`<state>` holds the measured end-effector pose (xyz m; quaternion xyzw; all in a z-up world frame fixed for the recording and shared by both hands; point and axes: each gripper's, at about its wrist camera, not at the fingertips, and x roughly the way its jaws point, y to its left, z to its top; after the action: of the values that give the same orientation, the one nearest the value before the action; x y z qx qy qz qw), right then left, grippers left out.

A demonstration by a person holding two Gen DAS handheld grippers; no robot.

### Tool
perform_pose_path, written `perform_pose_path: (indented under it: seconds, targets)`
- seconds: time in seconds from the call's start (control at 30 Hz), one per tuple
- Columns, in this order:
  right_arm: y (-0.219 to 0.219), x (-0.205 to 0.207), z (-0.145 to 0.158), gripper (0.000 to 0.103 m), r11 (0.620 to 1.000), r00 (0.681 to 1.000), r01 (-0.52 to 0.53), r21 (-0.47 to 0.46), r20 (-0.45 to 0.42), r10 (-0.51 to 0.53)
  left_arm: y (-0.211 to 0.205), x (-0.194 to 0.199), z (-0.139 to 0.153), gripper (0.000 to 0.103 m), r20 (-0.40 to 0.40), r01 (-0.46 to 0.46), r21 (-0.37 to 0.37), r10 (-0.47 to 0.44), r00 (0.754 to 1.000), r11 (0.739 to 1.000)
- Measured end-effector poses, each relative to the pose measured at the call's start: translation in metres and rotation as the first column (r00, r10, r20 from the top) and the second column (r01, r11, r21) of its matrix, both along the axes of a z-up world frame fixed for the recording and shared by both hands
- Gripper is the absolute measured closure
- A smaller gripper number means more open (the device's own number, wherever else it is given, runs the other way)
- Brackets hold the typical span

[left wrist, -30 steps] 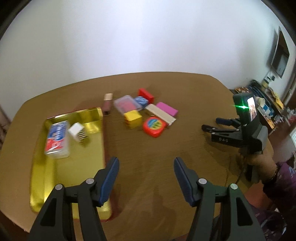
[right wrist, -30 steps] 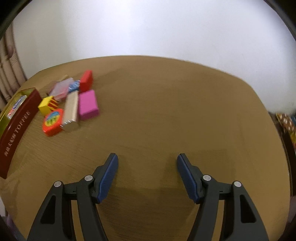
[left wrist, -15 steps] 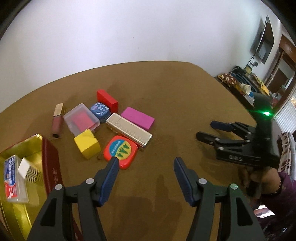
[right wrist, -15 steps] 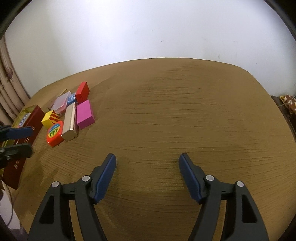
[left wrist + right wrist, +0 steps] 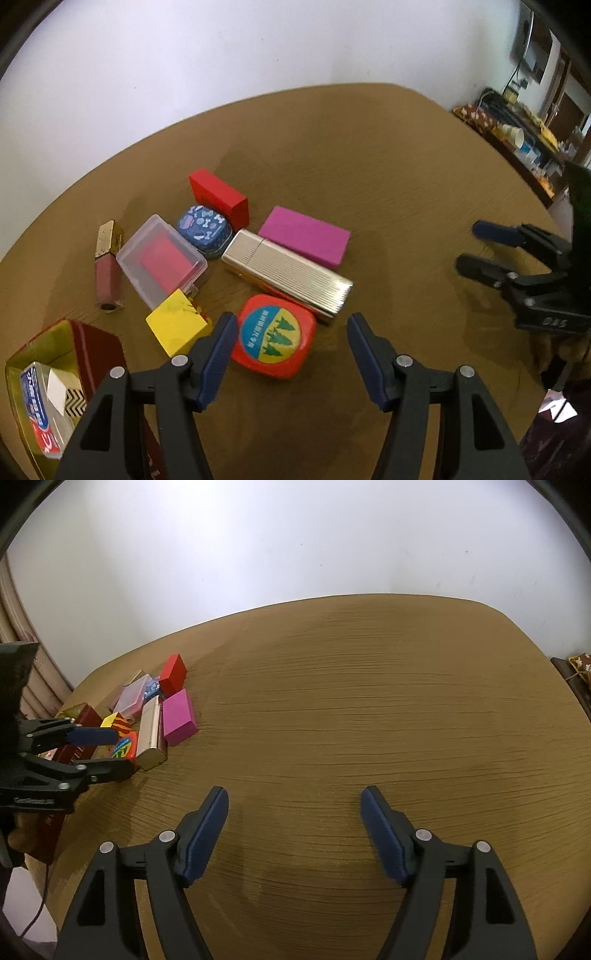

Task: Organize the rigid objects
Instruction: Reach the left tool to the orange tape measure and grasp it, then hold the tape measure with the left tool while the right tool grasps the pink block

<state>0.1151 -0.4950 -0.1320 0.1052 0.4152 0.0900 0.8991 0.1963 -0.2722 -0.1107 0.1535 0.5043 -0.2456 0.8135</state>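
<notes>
A pile lies on the brown table (image 5: 388, 184): a red-orange square box with a tree label (image 5: 275, 341), a yellow cube (image 5: 177, 325), a ribbed gold box (image 5: 288, 275), a magenta block (image 5: 304, 234), a red block (image 5: 218, 195), a blue tin (image 5: 204, 225), a clear case (image 5: 162, 260) and a lip gloss tube (image 5: 107, 269). My left gripper (image 5: 291, 319) hovers open over the red-orange box, touching nothing. Over bare wood to the right, my right gripper (image 5: 294, 794) holds nothing and its jaws are opening. It also shows in the left wrist view as the right gripper (image 5: 471, 246).
A gold tray with a red wall (image 5: 88, 347) sits at the left, holding a blue-and-red pack (image 5: 37, 410) and a white zigzag cube (image 5: 61, 387). A white wall stands behind the table. Cluttered shelves (image 5: 524, 125) are far right. A curtain (image 5: 22, 672) hangs left.
My left gripper has swung from the tray to the right and down, close over the pile by the red-orange box. The right gripper's jaws have widened a little.
</notes>
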Motion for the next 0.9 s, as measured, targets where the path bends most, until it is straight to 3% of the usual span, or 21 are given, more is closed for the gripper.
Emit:
perform_pose_path:
  seconds: [0.17, 0.33, 0.4, 0.73, 0.9]
  targets:
    - [-0.003, -0.002, 0.001, 0.03, 1.0, 1.0, -0.003, 0.007, 0.0, 0.003, -0.001, 0.016, -0.018, 0.039, -0.09, 0.017, 0.022, -0.015, 0.996, 1.0]
    - [-0.004, -0.004, 0.001, 0.028, 1.0, 1.0, -0.004, 0.011, -0.001, 0.004, -0.002, 0.013, -0.018, 0.039, -0.061, 0.008, 0.012, -0.007, 0.998, 1.0]
    - [-0.003, -0.004, 0.001, 0.028, 1.0, 1.0, -0.003, 0.01, -0.002, 0.003, -0.002, 0.008, -0.018, 0.052, -0.04, -0.02, 0.004, 0.02, 0.999, 1.0]
    - [0.003, -0.001, 0.001, 0.027, 1.0, 1.0, -0.006, 0.004, -0.005, 0.006, 0.008, -0.046, -0.019, 0.051, -0.032, -0.192, -0.064, 0.19, 0.981, 0.979]
    - [0.016, 0.008, 0.009, 0.031, 0.995, 0.995, -0.101, -0.014, 0.007, 0.101, 0.02, -0.073, -0.02, 0.051, -0.026, -0.25, -0.082, 0.249, 0.968, 0.965]
